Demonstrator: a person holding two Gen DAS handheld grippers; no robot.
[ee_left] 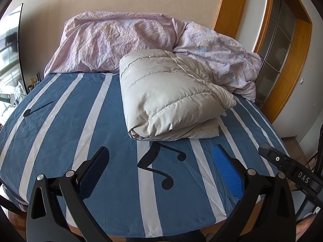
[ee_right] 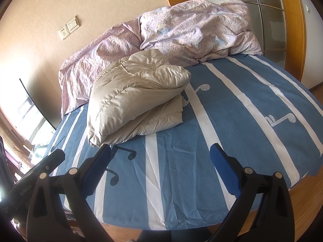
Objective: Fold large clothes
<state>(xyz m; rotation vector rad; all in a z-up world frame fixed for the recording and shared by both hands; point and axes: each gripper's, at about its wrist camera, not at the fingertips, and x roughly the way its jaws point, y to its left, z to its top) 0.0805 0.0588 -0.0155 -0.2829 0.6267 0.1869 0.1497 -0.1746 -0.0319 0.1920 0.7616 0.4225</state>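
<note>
We read "DAS" on the black bar of the right gripper, seen at 4 o'clock in the left wrist view. Our left gripper and right gripper both hold their fingers wide apart, empty, above the striped sheet. The folded beige jacket lies at 12 o'clock, touching the pink duvet. Only the right view shows the 2 pale note prints.

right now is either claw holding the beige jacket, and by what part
Nothing is held. The left claw and right claw are both open over the striped sheet, short of the folded beige jacket.
</note>
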